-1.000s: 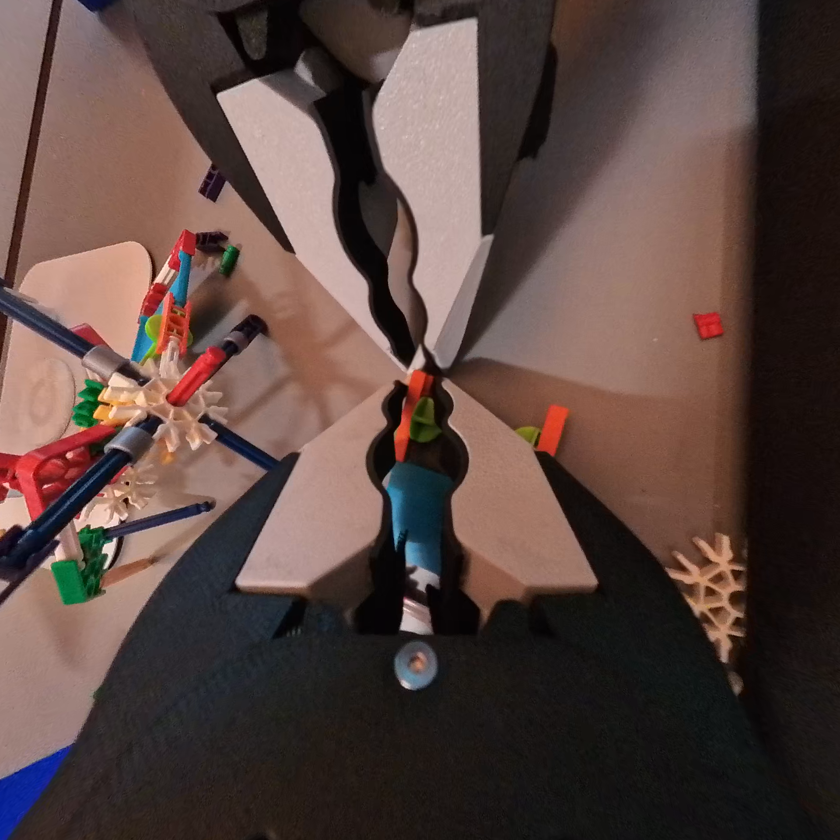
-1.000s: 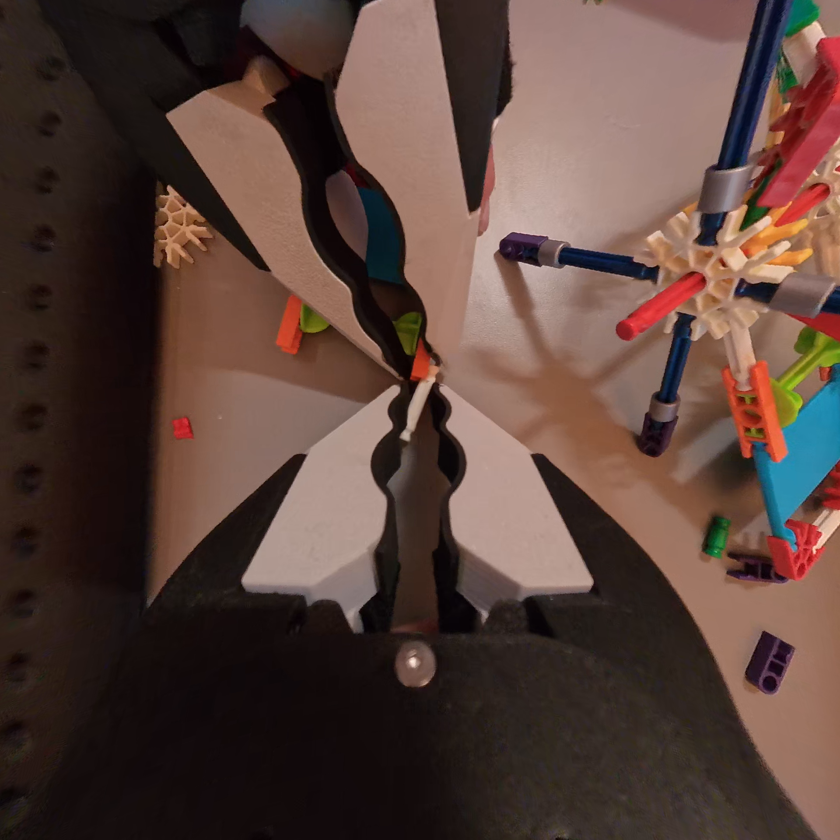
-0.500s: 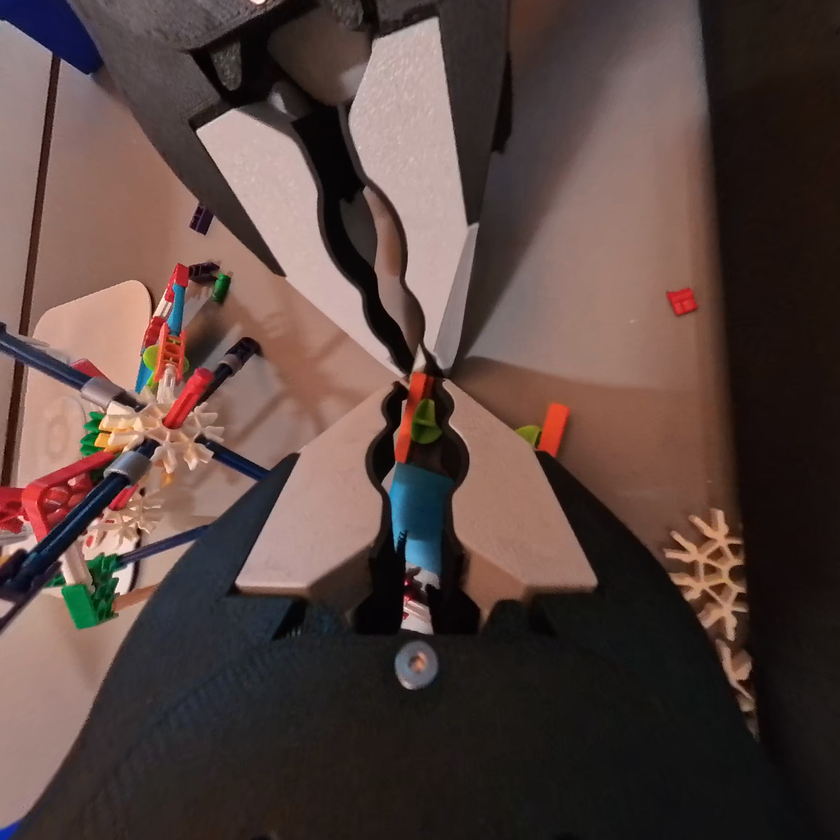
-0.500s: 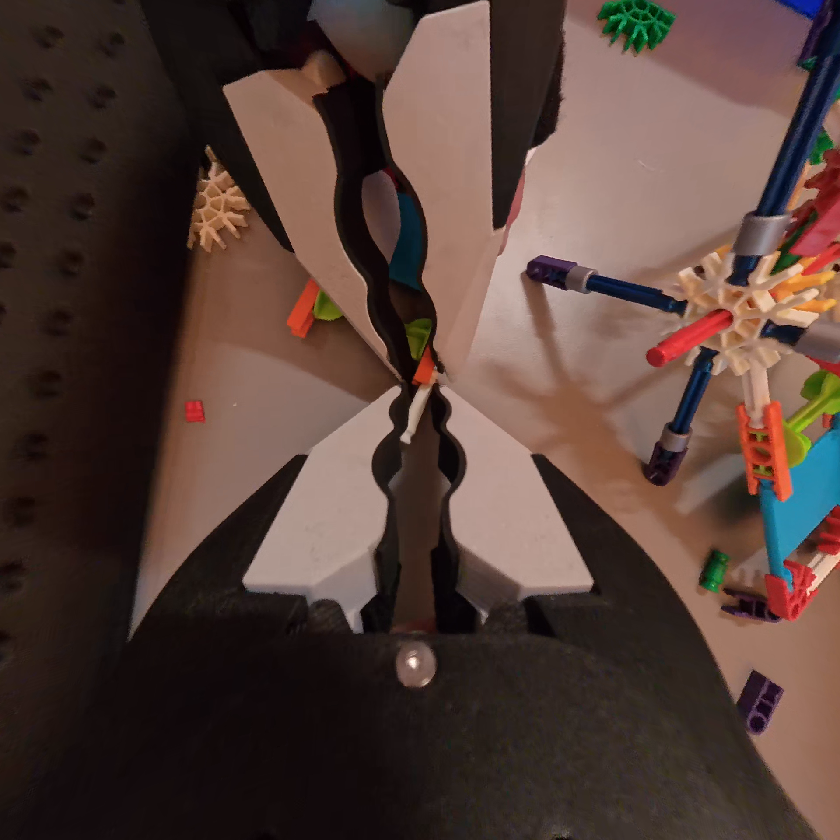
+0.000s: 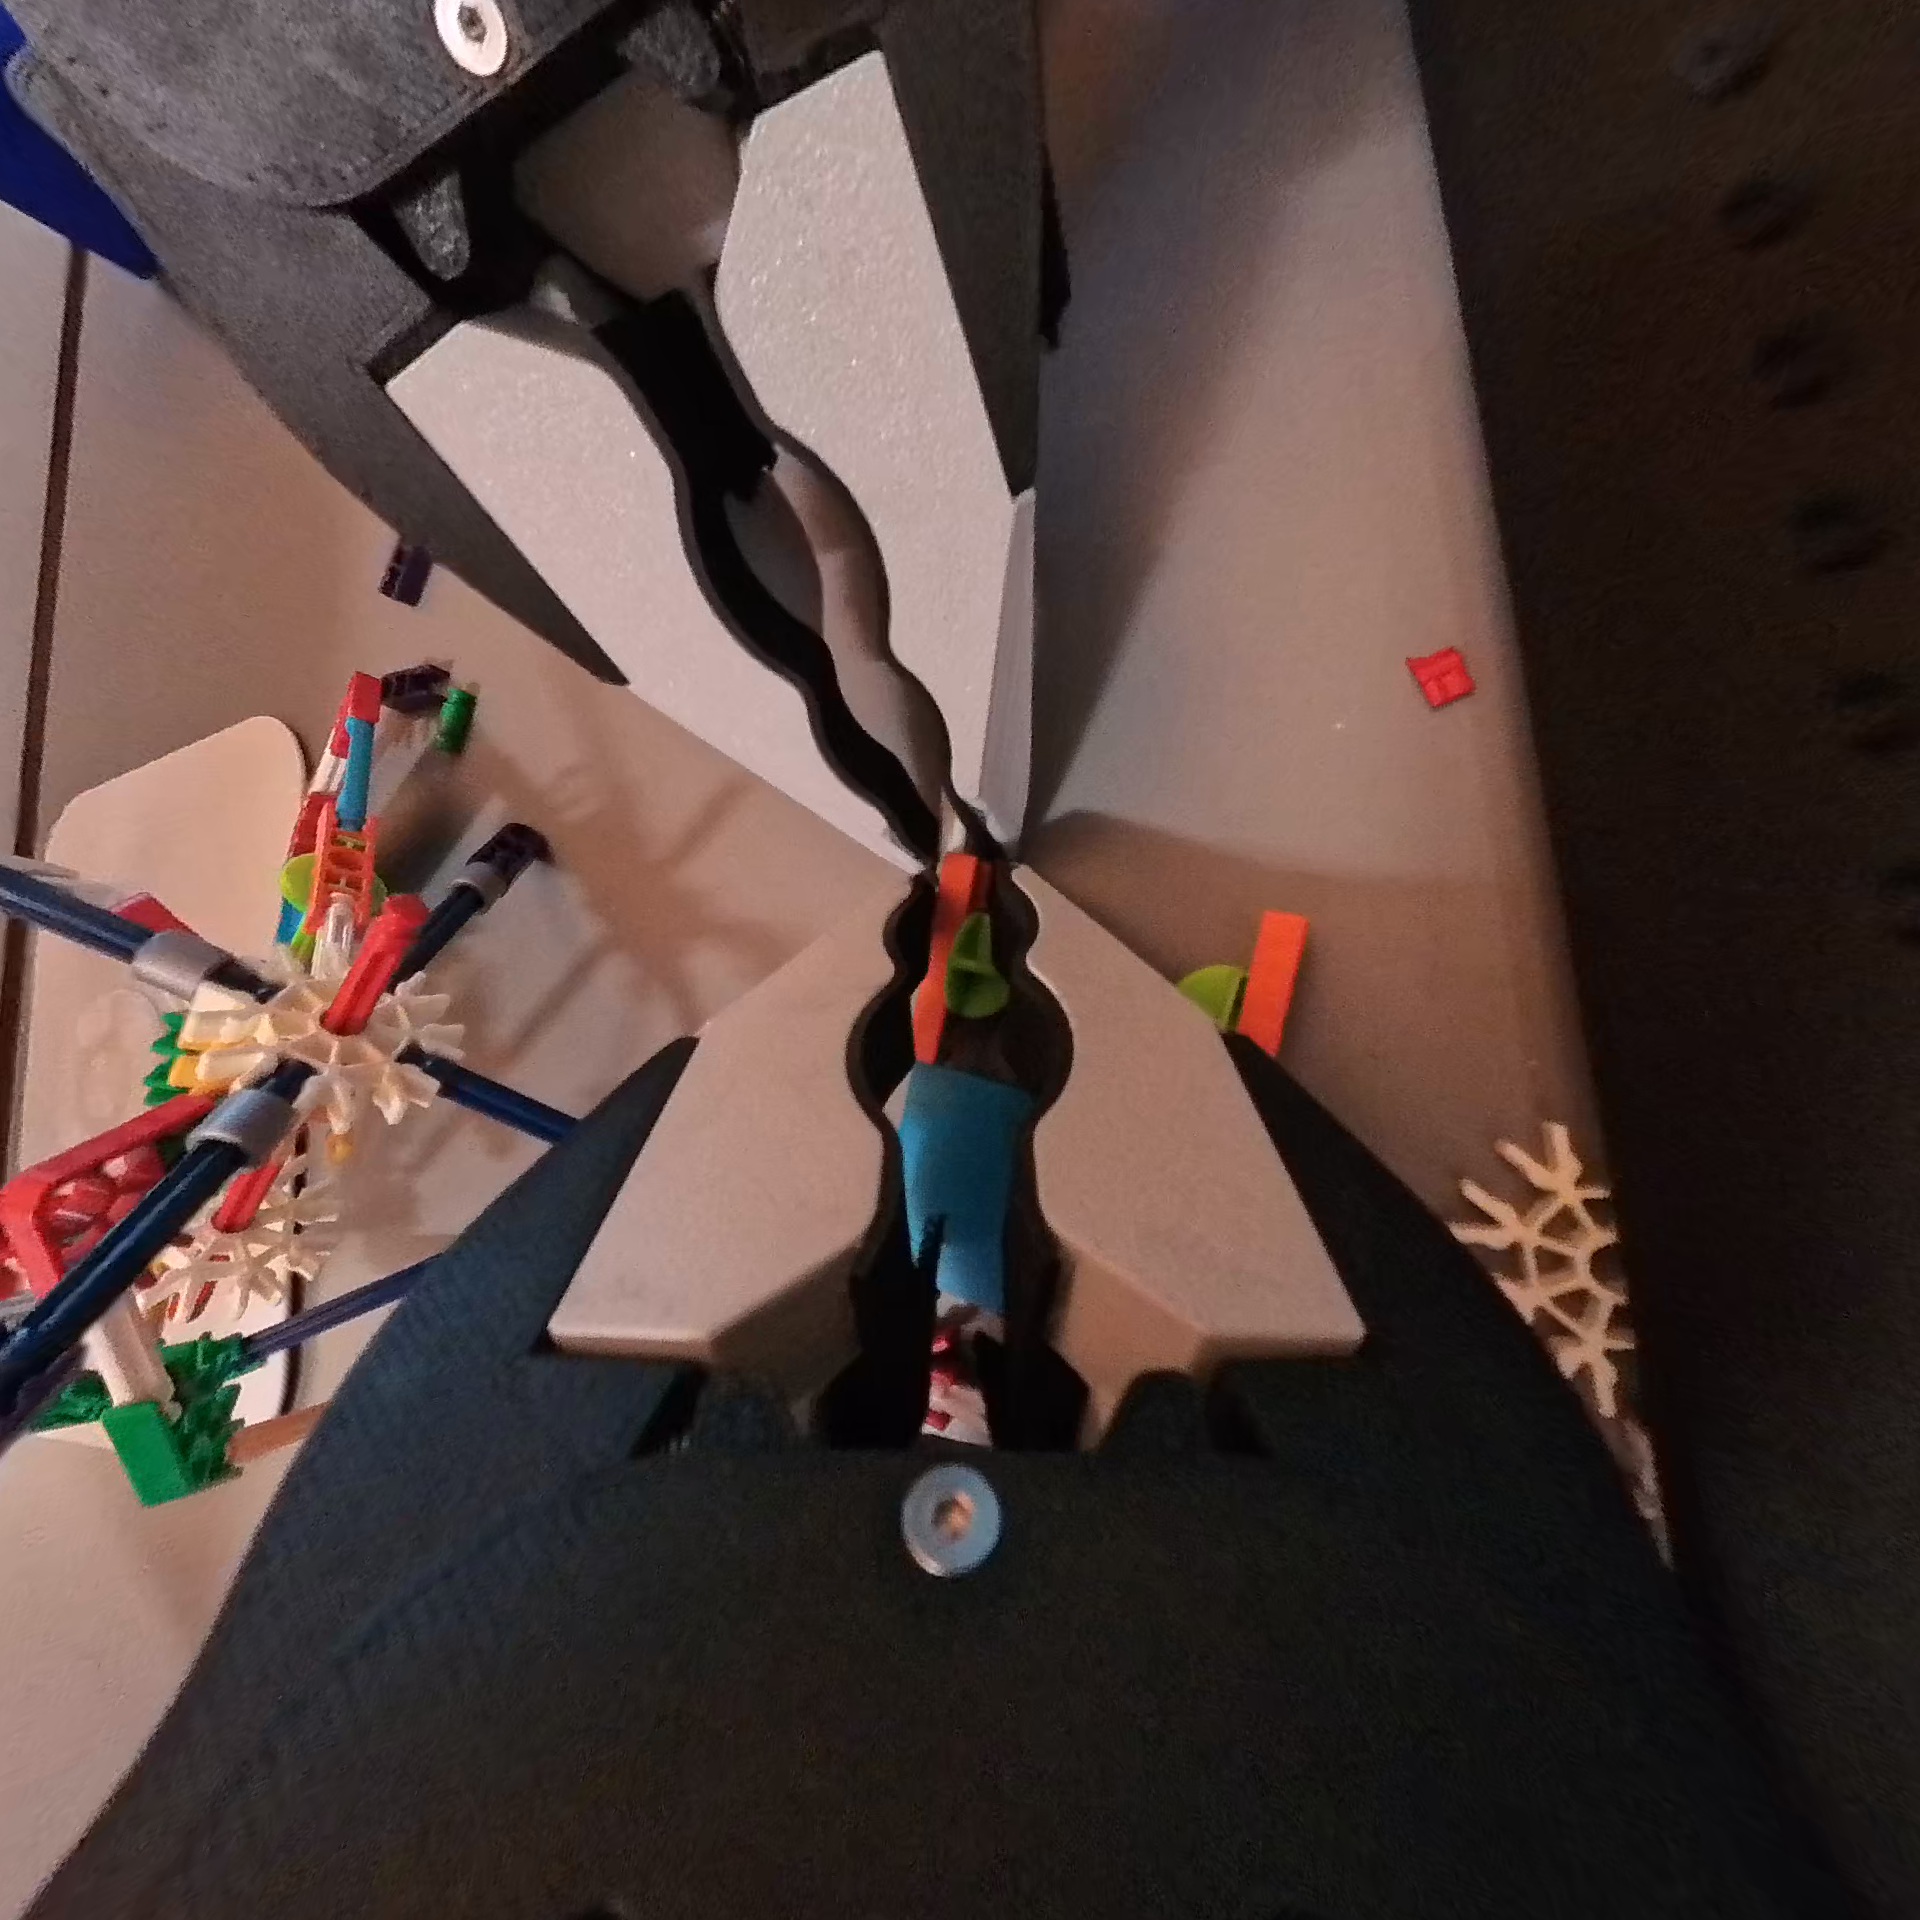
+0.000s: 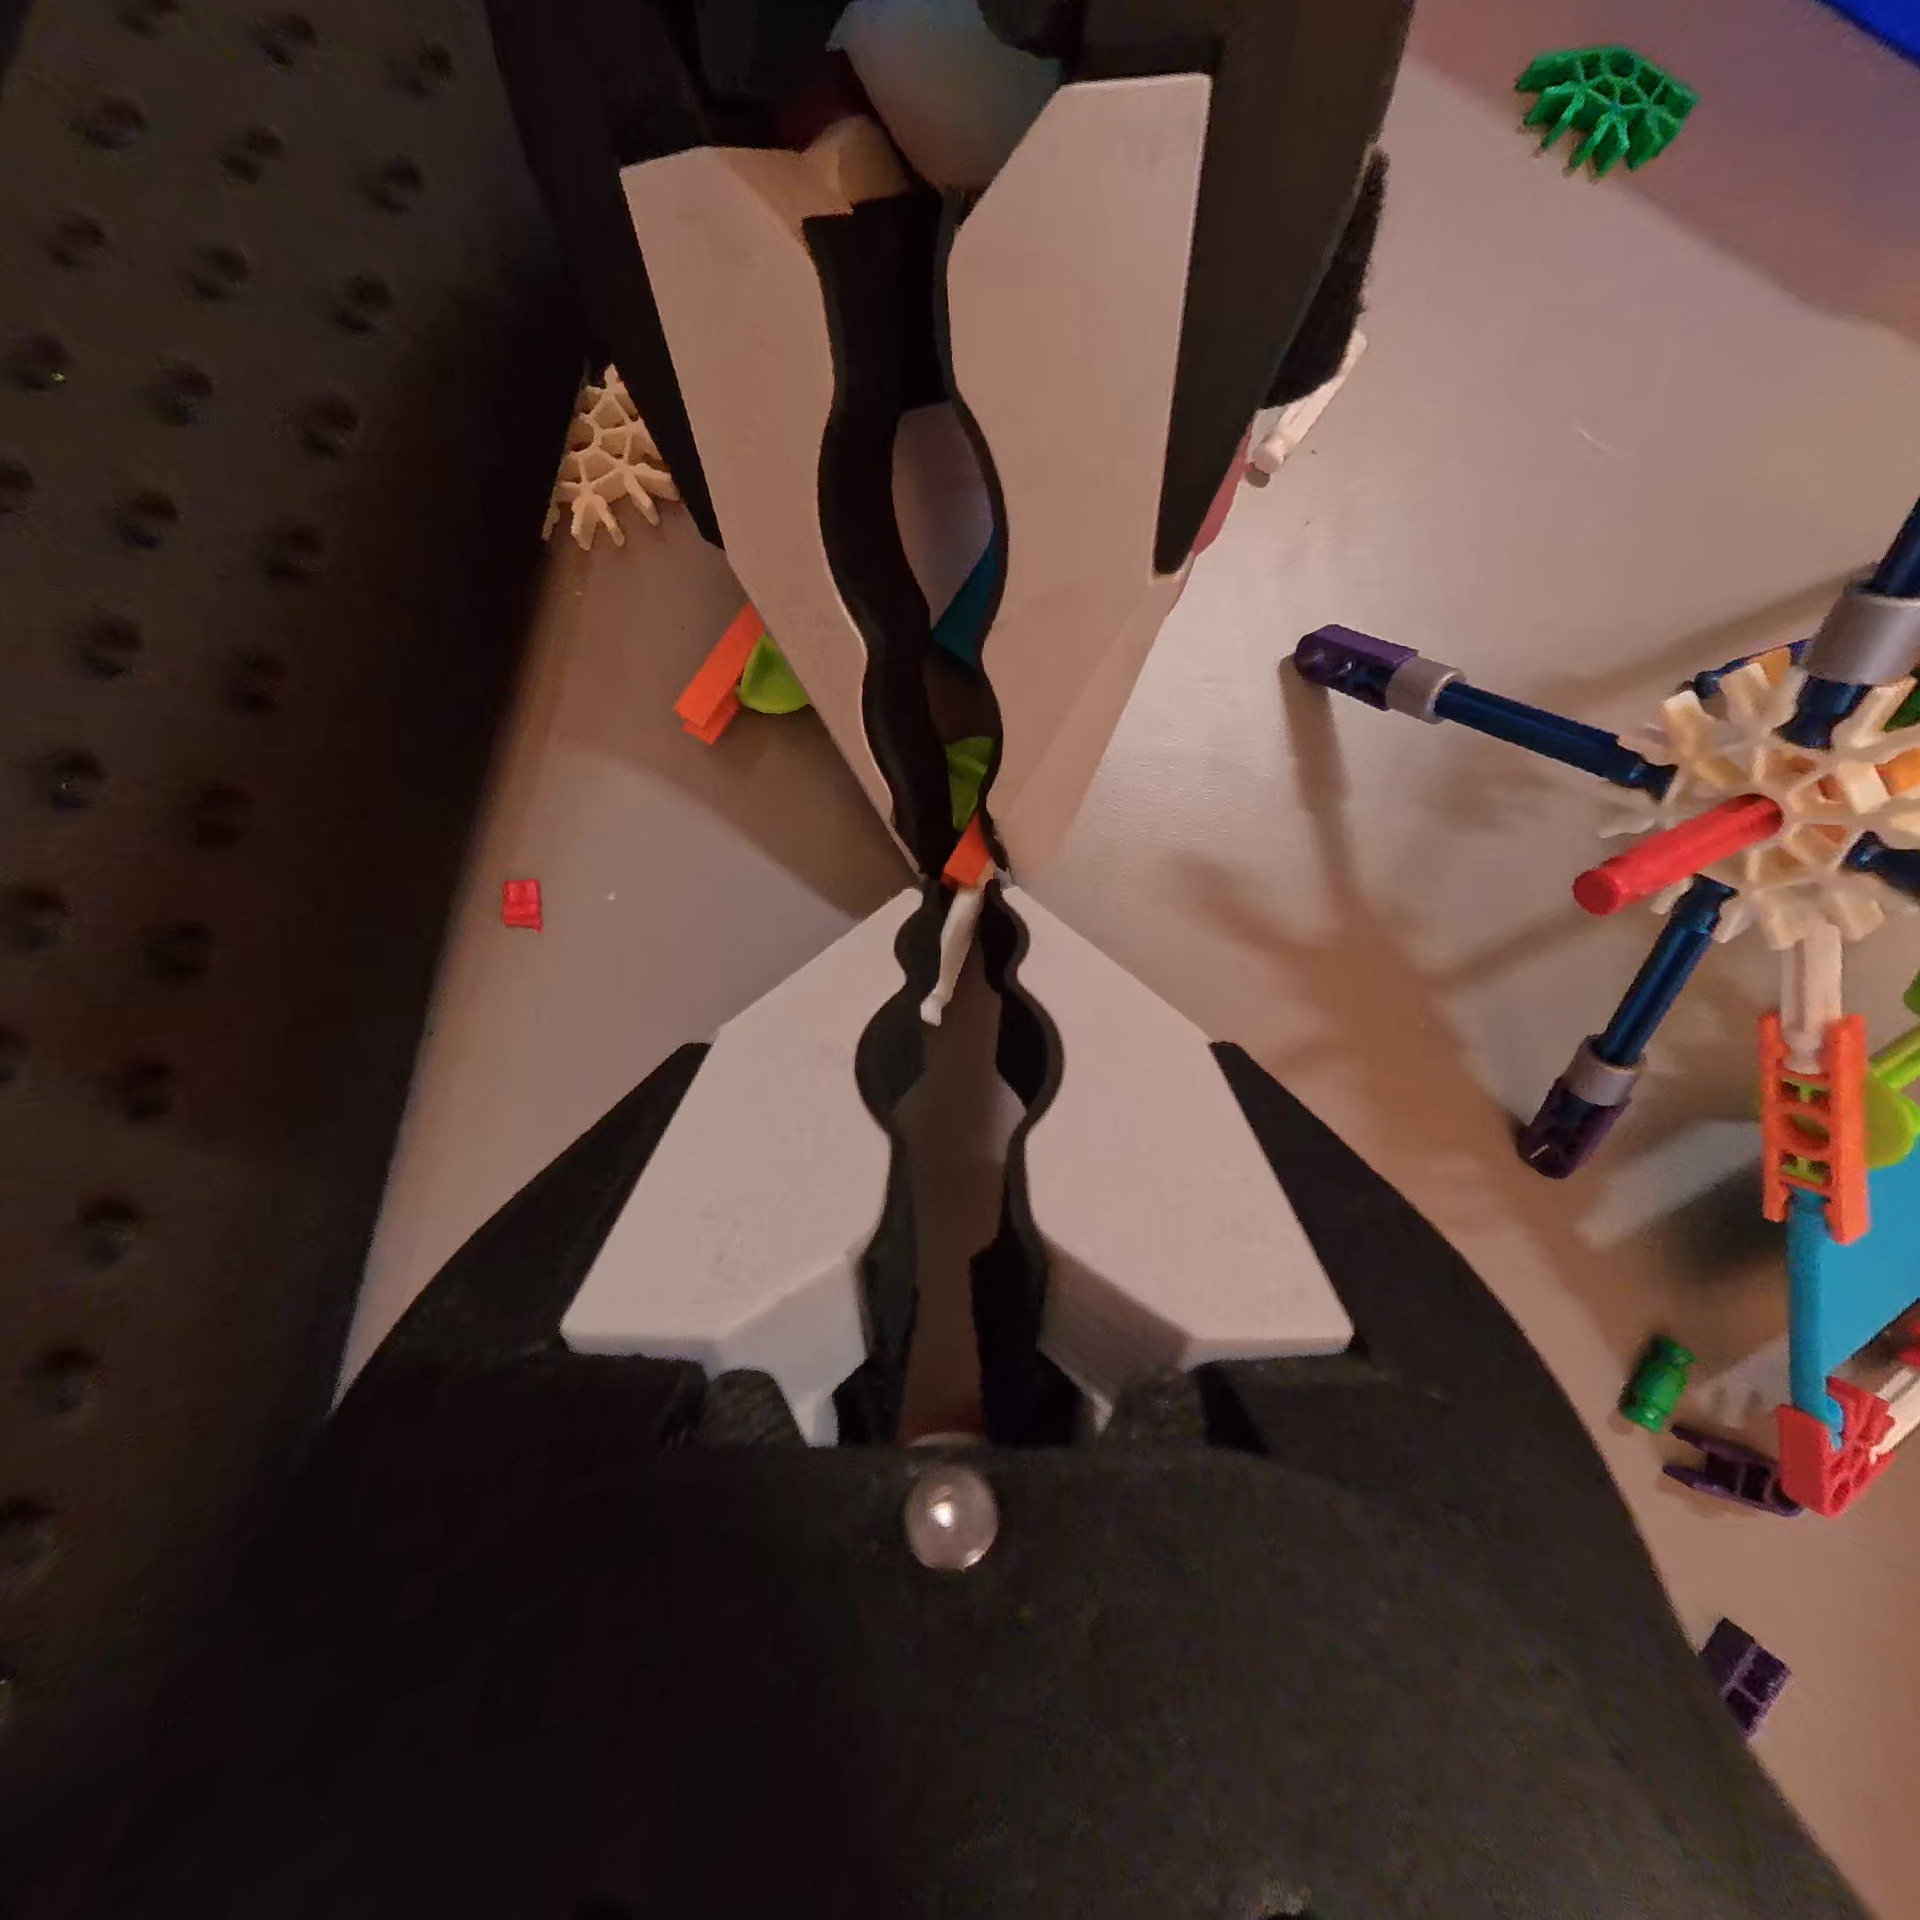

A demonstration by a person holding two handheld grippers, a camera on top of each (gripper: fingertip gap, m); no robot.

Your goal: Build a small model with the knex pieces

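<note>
A: How are the two tools set?

B: The left tool is seen clamped on a small plastic sub-assembly, an orange connector with a green clip and a blue panel lodged between its jaws. The right tool is closed on a thin white rod. The two tips are met nose to nose, so rod and orange connector are touching.

A: How would that piece be expected to handle?

B: It is judged light, stiff and slick. A grip on the flat orange sides is favoured; the thin rod could be bent or slipped if pinched askew.

A: And farther out?

B: A loose orange-and-green piece lies just beside the left tool on the bench. The large spoked model stands well apart.
</note>
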